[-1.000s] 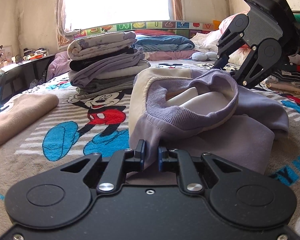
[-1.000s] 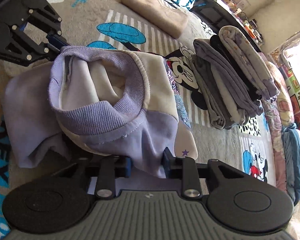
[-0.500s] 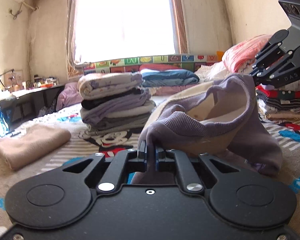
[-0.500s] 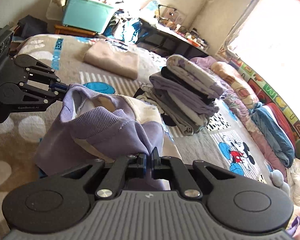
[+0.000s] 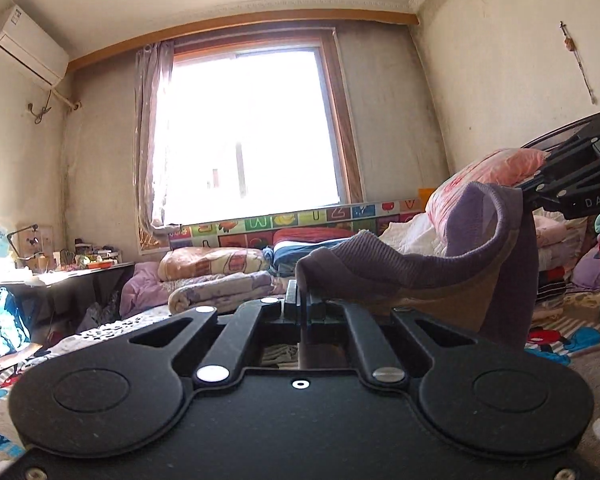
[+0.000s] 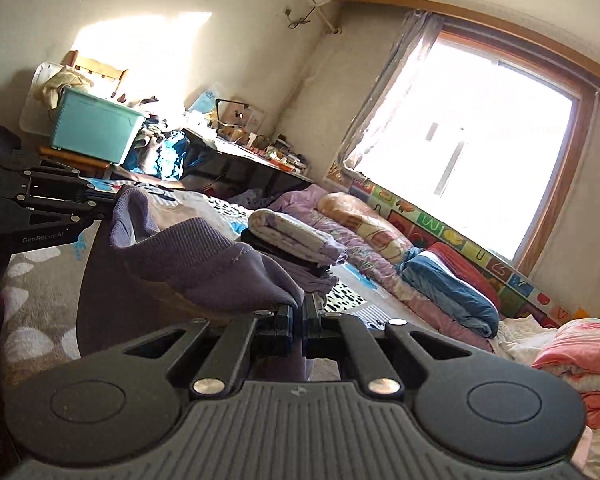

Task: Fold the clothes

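You have just raised the purple sweater [image 5: 412, 268] off the bed [image 6: 36, 320]; it now hangs above it, left hand-held gripper [image 5: 303, 303] and right hand-held gripper [image 6: 299, 312] both clamped tight on its ribbed hem, ready for shaking out flat.

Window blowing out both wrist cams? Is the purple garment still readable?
Left wrist: window clipped white, straight ahead; purple garment backlit but rib knit legible. Right wrist: window also clipped, sun patch on the wall washed out, garment in shade, texture visible. Fisheye bends edges in both.
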A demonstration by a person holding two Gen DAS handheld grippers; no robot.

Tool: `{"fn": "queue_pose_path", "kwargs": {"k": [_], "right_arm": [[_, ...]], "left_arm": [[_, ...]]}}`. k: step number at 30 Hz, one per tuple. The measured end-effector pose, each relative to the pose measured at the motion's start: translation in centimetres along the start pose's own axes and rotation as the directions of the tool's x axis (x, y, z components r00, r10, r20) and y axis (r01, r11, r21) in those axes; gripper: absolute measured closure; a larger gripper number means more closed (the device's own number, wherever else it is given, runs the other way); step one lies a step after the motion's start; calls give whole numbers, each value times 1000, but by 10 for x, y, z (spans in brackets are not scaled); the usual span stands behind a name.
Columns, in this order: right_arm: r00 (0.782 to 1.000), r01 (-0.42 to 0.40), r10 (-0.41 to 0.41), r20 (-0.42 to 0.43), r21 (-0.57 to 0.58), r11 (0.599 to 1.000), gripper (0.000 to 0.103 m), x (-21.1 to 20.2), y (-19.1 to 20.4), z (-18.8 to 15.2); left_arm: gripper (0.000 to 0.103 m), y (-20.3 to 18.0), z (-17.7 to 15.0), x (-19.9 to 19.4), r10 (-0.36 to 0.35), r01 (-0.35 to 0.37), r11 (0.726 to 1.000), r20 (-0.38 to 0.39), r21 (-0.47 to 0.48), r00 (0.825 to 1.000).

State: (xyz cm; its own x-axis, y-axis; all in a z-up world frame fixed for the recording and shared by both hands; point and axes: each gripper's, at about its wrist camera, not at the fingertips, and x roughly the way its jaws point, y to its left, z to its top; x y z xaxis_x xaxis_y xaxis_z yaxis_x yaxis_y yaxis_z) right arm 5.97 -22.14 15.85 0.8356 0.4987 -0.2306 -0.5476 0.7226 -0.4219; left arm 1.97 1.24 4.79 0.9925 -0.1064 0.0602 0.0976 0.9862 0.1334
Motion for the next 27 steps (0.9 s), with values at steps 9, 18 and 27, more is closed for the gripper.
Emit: {"fn": "queue_pose_path", "kwargs": {"k": [9, 18, 27], "right_arm": [[988, 90, -93, 126, 28, 996, 98, -68, 1, 22], [965, 121, -131, 226, 56, 991, 98, -136, 19, 37], [984, 85, -112, 136, 193, 978, 98, -114, 22, -4]], "left_arm": [[103, 2, 47, -43, 0, -3, 1000, 109, 29, 994], [103, 11, 76, -85, -75, 72, 997, 172, 23, 982], [103, 0, 45, -63, -88, 86, 996, 31, 36, 996]]}}
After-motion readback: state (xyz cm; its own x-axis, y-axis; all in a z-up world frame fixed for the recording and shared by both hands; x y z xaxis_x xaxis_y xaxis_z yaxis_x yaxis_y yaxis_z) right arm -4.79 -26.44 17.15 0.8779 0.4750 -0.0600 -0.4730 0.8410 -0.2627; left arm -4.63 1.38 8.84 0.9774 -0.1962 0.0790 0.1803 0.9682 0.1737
